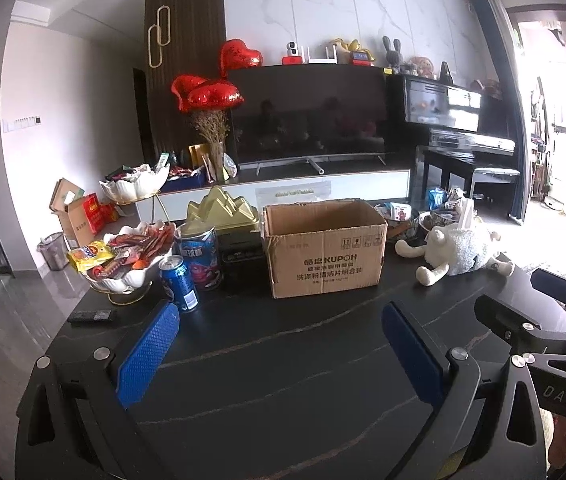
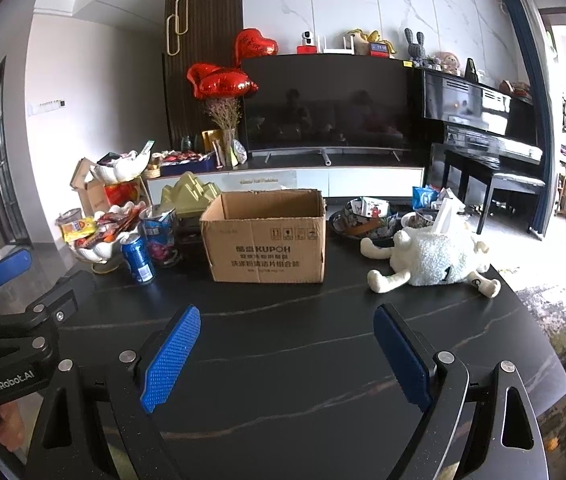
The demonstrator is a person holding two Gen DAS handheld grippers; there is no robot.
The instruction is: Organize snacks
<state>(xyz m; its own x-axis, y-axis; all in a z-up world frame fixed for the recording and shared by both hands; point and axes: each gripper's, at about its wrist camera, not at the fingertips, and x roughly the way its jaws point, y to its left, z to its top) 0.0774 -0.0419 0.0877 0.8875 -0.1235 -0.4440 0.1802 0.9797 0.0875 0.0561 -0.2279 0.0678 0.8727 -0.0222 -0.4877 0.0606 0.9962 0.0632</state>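
Note:
An open cardboard box [image 1: 323, 252] [image 2: 269, 240] stands on the black table [image 1: 283, 360] [image 2: 283, 340]. Left of it a white shell-shaped dish [image 1: 123, 280] [image 2: 99, 252] holds several snack packets [image 1: 123, 248] [image 2: 107, 226]. A blue drink can [image 1: 179, 284] [image 2: 138, 258] and a blue round tin [image 1: 199, 258] [image 2: 159, 236] stand beside the dish. A dark bowl [image 2: 363, 224] with more packets sits right of the box. My left gripper [image 1: 281, 320] is open and empty above the table, short of the box. My right gripper [image 2: 287, 320] is open and empty likewise.
A white plush sheep tissue holder [image 1: 459, 248] [image 2: 435, 256] lies at the right. A gold ornament [image 1: 223, 212] [image 2: 191, 196] sits behind the tin. A remote [image 1: 91, 316] lies at the table's left edge. A TV [image 1: 307, 116] and piano [image 1: 459, 120] stand behind.

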